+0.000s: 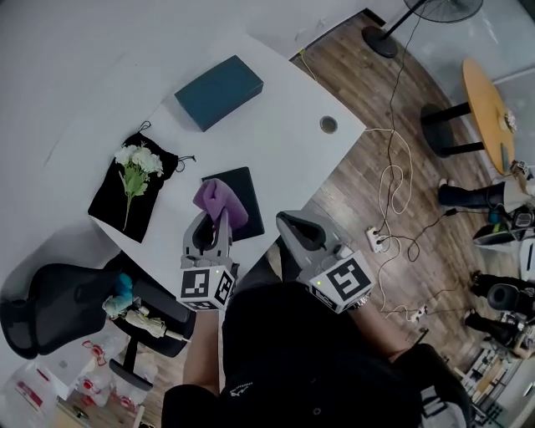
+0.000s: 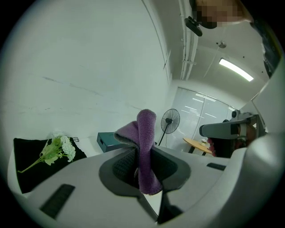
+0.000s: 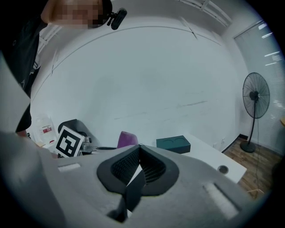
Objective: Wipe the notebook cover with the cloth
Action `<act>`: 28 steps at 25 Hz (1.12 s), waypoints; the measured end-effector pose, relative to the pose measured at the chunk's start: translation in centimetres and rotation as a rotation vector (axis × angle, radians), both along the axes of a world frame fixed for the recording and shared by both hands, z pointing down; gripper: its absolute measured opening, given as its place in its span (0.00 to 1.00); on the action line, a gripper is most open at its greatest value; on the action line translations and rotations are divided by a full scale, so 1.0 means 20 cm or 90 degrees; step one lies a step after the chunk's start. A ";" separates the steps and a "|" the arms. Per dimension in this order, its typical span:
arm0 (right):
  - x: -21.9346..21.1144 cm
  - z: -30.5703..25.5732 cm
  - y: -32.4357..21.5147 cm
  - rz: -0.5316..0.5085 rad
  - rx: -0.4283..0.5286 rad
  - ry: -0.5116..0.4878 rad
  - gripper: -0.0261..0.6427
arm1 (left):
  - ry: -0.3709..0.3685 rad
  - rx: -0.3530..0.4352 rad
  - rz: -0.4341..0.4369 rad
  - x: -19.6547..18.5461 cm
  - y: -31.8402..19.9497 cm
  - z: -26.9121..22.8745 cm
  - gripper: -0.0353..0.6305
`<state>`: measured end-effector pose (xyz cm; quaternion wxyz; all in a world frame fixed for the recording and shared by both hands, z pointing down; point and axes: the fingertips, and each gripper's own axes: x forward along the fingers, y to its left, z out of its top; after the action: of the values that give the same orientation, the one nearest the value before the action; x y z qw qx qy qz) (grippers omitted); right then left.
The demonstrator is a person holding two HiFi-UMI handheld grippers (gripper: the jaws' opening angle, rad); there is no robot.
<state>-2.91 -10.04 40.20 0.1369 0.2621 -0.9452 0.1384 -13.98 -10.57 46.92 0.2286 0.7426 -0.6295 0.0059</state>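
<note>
Left gripper (image 1: 214, 221) clamped on purple cloth (image 1: 219, 201), over black notebook (image 1: 247, 189) at near edge of white table (image 1: 276, 125) | right gripper (image 1: 289, 220) jaws together, empty | advice: lower cloth flat onto cover, light even strokes.

A teal box (image 1: 219, 91) lies on the white surface (image 1: 284, 138). White flowers (image 1: 138, 161) rest on a black pouch (image 1: 113, 205) near its left edge. A fan (image 1: 399, 23) and loose cables (image 1: 394, 185) occupy the wooden floor (image 1: 351, 63).
</note>
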 end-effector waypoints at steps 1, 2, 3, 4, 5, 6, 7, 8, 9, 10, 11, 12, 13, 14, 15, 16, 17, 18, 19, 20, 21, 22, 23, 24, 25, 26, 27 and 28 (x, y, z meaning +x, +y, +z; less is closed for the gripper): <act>0.00 0.02 -0.01 0.002 -0.006 0.001 0.04 | 0.002 -0.005 0.002 0.00 -0.02 0.02 0.17; 0.01 0.04 -0.03 0.003 -0.013 0.004 0.04 | 0.003 -0.010 0.003 0.00 -0.05 0.04 0.17; 0.01 0.06 -0.04 0.003 -0.020 0.006 0.04 | 0.004 -0.015 0.005 0.00 -0.07 0.06 0.17; 0.01 0.08 -0.05 0.004 -0.028 0.008 0.04 | 0.004 -0.020 0.007 0.00 -0.09 0.09 0.17; 0.01 0.10 -0.06 0.004 -0.035 0.010 0.04 | 0.004 -0.026 0.009 0.00 -0.12 0.11 0.17; 0.01 0.12 -0.07 0.003 -0.042 0.011 0.04 | 0.004 -0.031 0.011 0.00 -0.14 0.13 0.17; 0.01 0.14 -0.08 0.002 -0.049 0.013 0.04 | 0.004 -0.037 0.012 0.00 -0.17 0.16 0.17; 0.01 0.16 -0.09 -0.001 -0.055 0.016 0.04 | 0.005 -0.043 0.015 0.00 -0.19 0.18 0.17; 0.00 0.19 -0.10 -0.004 -0.060 0.018 0.04 | 0.006 -0.049 0.018 0.01 -0.20 0.21 0.17; 0.00 0.21 -0.10 -0.007 -0.065 0.021 0.04 | 0.007 -0.057 0.024 0.02 -0.22 0.23 0.17; -0.01 0.22 -0.10 -0.009 -0.070 0.024 0.04 | 0.009 -0.065 0.030 0.03 -0.22 0.26 0.17; -0.01 0.24 -0.10 -0.010 -0.075 0.027 0.04 | 0.010 -0.073 0.037 0.04 -0.23 0.28 0.17; -0.02 0.26 -0.10 -0.009 -0.080 0.029 0.04 | 0.012 -0.081 0.043 0.05 -0.24 0.31 0.17; -0.02 0.28 -0.11 -0.009 -0.084 0.031 0.04 | 0.014 -0.087 0.046 0.06 -0.25 0.34 0.17; -0.03 0.30 -0.11 -0.009 -0.088 0.033 0.04 | 0.015 -0.092 0.048 0.07 -0.26 0.37 0.17; -0.03 0.32 -0.12 -0.009 -0.090 0.035 0.04 | 0.016 -0.096 0.049 0.07 -0.27 0.39 0.17; -0.03 0.34 -0.13 -0.010 -0.092 0.037 0.04 | 0.017 -0.100 0.050 0.07 -0.29 0.41 0.17; -0.04 0.35 -0.13 -0.010 -0.094 0.039 0.04 | 0.018 -0.104 0.051 0.07 -0.30 0.43 0.17; -0.04 0.36 -0.14 -0.011 -0.097 0.040 0.04 | 0.019 -0.107 0.053 0.07 -0.31 0.44 0.17; -0.04 0.38 -0.14 -0.011 -0.101 0.042 0.04 | 0.017 -0.110 0.056 0.07 -0.32 0.46 0.17; -0.04 0.39 -0.15 -0.010 -0.104 0.045 0.04 | 0.015 -0.113 0.059 0.07 -0.33 0.48 0.17; -0.05 0.41 -0.16 -0.009 -0.107 0.048 0.04 | 0.013 -0.117 0.062 0.06 -0.35 0.50 0.17; -0.05 0.42 -0.17 -0.007 -0.109 0.051 0.04 | 0.011 -0.121 0.065 0.06 -0.36 0.52 0.17; -0.04 0.44 -0.17 -0.006 -0.111 0.054 0.04 | 0.010 -0.124 0.068 0.06 -0.37 0.53 0.17; -0.04 0.45 -0.18 -0.006 -0.112 0.056 0.04 | 0.010 -0.128 0.071 0.06 -0.39 0.55 0.17; -0.04 0.46 -0.18 -0.006 -0.113 0.058 0.04 | 0.009 -0.130 0.074 0.07 -0.40 0.57 0.17; -0.04 0.47 -0.18 -0.006 -0.114 0.060 0.04 | 0.009 -0.133 0.077 0.07 -0.41 0.58 0.17; -0.04 0.47 -0.19 -0.006 -0.115 0.062 0.04 | 0.008 -0.135 0.080 0.08 -0.42 0.60 0.17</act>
<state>-3.73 -13.79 49.68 0.2064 0.2508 -0.9222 0.2099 -12.43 -18.95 58.85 0.3093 0.7520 -0.5763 0.0822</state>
